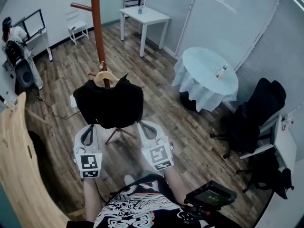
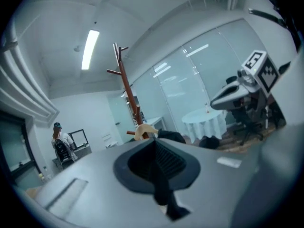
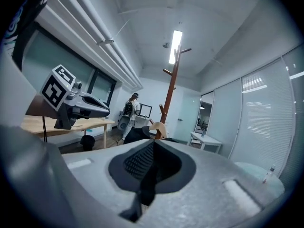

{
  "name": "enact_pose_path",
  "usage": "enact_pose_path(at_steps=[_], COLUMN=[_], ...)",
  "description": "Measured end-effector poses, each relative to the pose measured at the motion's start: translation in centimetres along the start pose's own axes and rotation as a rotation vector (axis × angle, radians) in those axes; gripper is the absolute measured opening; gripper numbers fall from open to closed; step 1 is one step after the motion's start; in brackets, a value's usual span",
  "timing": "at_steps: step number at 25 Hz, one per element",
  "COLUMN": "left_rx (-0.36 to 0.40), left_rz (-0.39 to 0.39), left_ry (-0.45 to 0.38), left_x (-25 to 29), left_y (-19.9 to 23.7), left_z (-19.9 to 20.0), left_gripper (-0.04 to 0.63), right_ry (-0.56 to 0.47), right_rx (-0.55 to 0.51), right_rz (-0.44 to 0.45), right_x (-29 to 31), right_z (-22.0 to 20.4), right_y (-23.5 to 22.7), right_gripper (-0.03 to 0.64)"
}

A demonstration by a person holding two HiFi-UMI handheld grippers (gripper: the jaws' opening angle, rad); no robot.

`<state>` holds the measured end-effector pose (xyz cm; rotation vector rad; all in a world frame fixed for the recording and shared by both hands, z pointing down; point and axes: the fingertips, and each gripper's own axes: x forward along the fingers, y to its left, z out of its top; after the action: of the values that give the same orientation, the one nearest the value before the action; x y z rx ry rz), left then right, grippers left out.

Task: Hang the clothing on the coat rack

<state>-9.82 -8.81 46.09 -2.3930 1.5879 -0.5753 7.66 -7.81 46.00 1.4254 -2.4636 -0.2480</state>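
Head view: coat rack (image 1: 96, 23) on wooden floor (image 1: 156, 96)

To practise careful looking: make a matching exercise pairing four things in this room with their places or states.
Things:
1 black garment on a wooden hanger
2 red-brown wooden coat rack
3 round table with pale cloth
4 black office chair

Places or states:
A far right of the head view
B upright beyond the garment
C gripped by left gripper and right gripper
D bears a small bottle

Pairs: 1-C; 2-B; 3-D; 4-A
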Motion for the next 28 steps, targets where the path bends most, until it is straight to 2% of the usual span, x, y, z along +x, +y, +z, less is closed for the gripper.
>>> enact_pose_path(at_steps=[3,5,10,16,20,28], left_rx=[-0.114,-0.152,-0.148,-0.161,-0.129,-0.149], left_rz=[-0.013,-0.009,0.011,0.025,0.03,0.049], left_ry=[0.005,0.021,0.049,-0.014,-0.011,-0.011], left_x=[0.3,0.7,1.8,2.1,1.8,0.7], left_y=[0.0,-0.1,-1.8,-2.2,-2.2,-2.0], left_z=[0.2,0.5,0.4,2.2,2.0,1.6], left_gripper=[-0.011,-0.011,-0.011,-0.011,-0.011,-0.011], right_ry=[0.009,0.006,0.019,0.01,0.002,-0.016], right_rx=[0.018,0.031,0.033,0.014,0.01,0.007], right_rz=[0.012,0.015,0.019,0.03,0.042,0.059], right_x=[0.4,0.4,-0.7,-0.6,-0.5,-1.0], right_z=[-0.4,-0.2,-0.9,-0.8,-0.8,-0.2], right_y=[-1.2,-2.4,-4.1,-4.8,-4.4,-3.6], right_gripper=[0.0,0.0,-0.002,-0.002,-0.002,-0.002])
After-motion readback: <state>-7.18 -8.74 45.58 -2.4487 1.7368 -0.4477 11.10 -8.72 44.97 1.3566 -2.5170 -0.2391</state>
